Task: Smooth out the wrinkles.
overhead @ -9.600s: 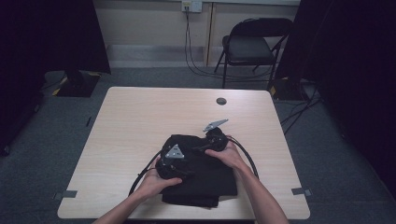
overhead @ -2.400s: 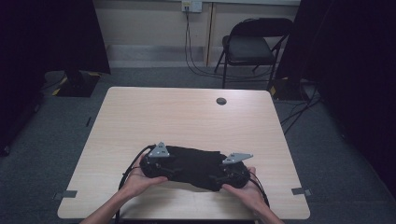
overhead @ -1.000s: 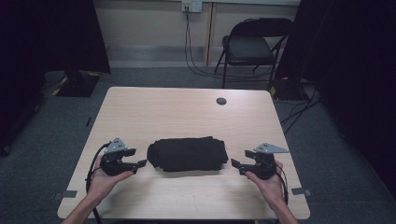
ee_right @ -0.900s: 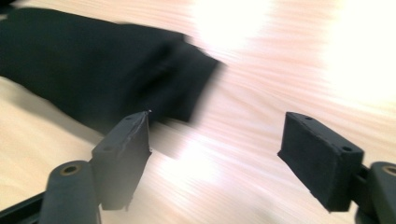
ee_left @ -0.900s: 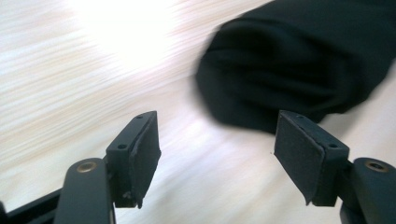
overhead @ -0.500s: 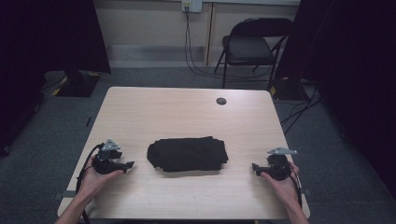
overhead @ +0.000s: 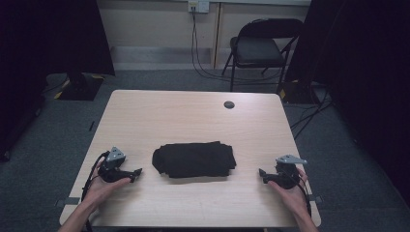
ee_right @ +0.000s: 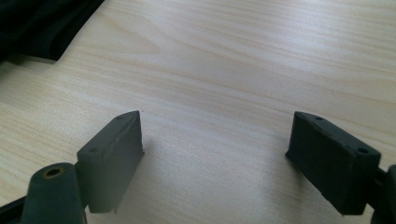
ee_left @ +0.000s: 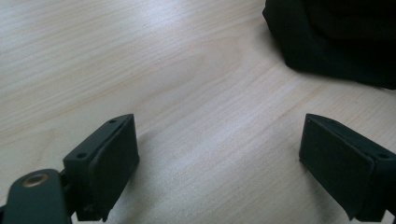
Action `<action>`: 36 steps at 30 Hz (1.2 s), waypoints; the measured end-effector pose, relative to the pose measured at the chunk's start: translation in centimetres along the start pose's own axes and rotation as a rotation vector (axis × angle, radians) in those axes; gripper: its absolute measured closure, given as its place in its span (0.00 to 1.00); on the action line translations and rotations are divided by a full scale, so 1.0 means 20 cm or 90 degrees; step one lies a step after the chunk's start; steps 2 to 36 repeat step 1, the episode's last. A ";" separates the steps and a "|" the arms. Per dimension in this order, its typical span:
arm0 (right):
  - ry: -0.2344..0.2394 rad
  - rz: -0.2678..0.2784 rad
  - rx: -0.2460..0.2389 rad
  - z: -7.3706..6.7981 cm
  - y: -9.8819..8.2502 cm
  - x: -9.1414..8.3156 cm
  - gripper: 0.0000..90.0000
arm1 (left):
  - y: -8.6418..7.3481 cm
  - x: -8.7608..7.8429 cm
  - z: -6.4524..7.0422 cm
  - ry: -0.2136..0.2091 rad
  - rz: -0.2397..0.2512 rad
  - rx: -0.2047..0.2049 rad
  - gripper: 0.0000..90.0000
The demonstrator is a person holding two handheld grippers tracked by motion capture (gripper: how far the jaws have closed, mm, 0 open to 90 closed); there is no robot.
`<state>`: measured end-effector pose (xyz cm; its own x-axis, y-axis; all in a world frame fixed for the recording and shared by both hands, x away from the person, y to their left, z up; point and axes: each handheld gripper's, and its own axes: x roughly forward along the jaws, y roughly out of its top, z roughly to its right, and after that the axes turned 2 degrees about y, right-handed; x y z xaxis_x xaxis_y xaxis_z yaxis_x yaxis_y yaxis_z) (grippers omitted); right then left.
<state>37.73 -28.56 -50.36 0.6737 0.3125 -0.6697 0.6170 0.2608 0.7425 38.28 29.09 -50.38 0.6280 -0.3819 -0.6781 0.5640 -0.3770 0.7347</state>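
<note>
One chair (overhead: 263,48) (black) behind table (overhead: 193,116).

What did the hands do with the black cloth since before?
Both grippers let go of the folded black cloth and moved outward: the left gripper to its left, the right gripper to its right. Their jaws have just been opening, nothing between them. The cloth, folded narrower, now lies still mid-table.

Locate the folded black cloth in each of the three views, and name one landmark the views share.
High view: folded black cloth at table centre, between the two grippers.
Left gripper view: cloth in the top right corner.
Right gripper view: cloth in the top left corner.
Shared landmark: the light wooden table.
</note>
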 end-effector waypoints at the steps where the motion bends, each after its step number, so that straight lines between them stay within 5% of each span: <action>1: 0.000 0.000 0.000 0.00 0.00 0.00 0.19 | 0.00 0.00 0.00 0.000 0.000 0.000 0.12; 36: 0.000 0.000 0.000 0.00 0.00 0.00 0.19 | 0.00 0.00 0.00 0.000 0.000 0.000 0.12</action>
